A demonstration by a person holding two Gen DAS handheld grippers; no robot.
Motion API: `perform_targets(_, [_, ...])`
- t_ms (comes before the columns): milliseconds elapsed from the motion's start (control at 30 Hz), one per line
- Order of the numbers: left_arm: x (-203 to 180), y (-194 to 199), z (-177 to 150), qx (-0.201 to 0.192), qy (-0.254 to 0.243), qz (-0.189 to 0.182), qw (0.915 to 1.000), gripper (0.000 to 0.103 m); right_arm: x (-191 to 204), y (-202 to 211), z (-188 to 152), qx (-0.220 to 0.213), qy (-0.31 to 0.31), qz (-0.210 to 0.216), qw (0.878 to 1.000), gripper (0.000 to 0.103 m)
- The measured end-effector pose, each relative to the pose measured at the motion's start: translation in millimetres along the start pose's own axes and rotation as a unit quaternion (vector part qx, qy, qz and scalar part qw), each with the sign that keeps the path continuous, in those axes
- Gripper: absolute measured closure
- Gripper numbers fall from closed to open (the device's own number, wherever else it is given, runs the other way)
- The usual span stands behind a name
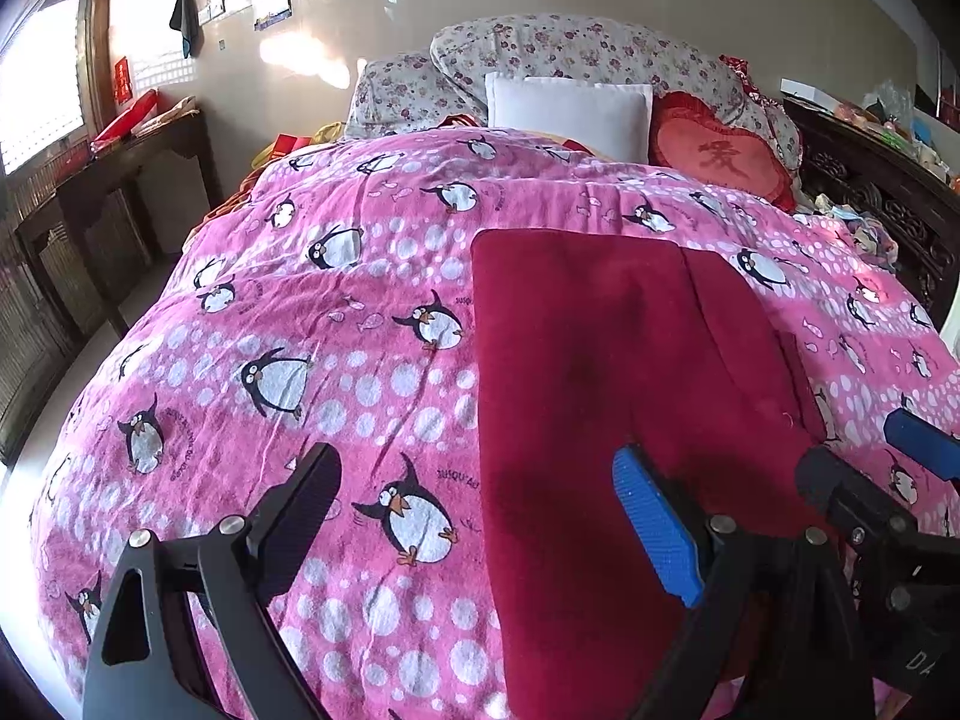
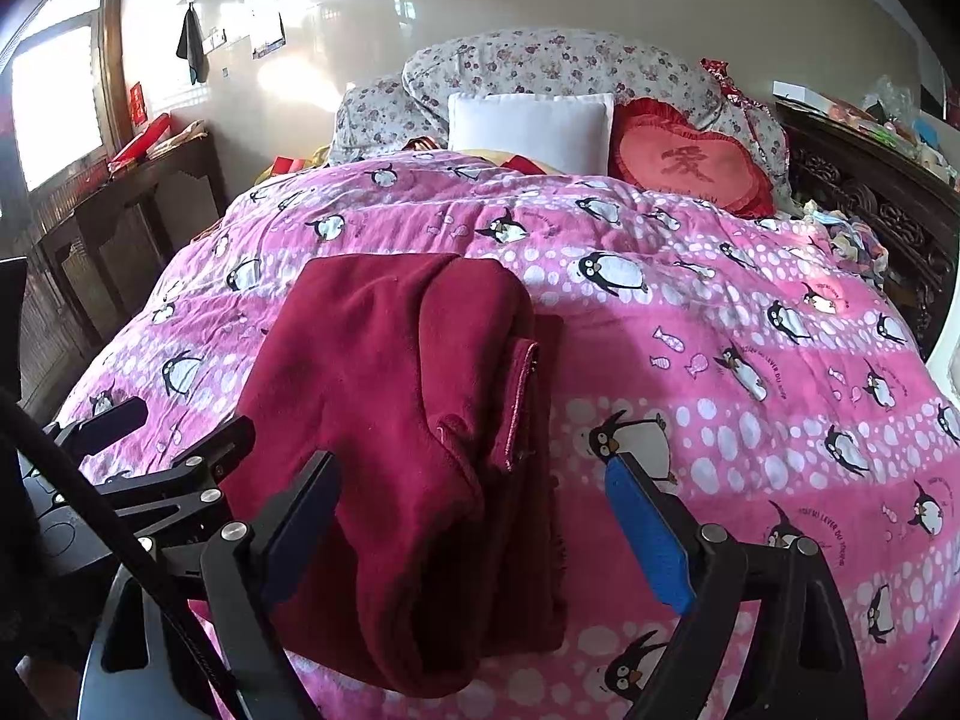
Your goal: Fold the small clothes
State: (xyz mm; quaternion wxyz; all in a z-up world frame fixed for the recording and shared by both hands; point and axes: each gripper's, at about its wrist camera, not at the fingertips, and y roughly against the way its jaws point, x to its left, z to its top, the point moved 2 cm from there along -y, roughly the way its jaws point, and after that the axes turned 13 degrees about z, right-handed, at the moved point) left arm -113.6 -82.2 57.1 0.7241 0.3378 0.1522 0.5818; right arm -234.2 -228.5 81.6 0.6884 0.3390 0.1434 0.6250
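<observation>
A dark red fleece garment (image 1: 630, 372) lies folded lengthwise on the pink penguin-print bedspread (image 1: 312, 324). In the right wrist view the garment (image 2: 390, 396) shows layered, with a folded cuff on its right side. My left gripper (image 1: 474, 516) is open and empty, over the garment's left edge near the bed's front. My right gripper (image 2: 474, 522) is open and empty, its fingers straddling the near part of the garment. The right gripper's fingers also show at the right of the left wrist view (image 1: 924, 438). The left gripper shows at the left of the right wrist view (image 2: 150, 432).
A white pillow (image 1: 570, 108), a red heart cushion (image 1: 720, 156) and a floral quilt (image 1: 576, 48) lie at the bed's head. A dark wooden table (image 1: 120, 192) stands at the left wall. A carved dark cabinet (image 1: 888, 192) with clutter stands at the right.
</observation>
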Motion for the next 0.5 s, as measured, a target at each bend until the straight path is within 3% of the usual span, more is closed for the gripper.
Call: perform_targets(500, [17, 2, 4, -0.002, -0.003, -0.011, 0.9999, 0.011, -15, 3, 1, 0.002, -0.002, 0.0, 1.0, 0.01])
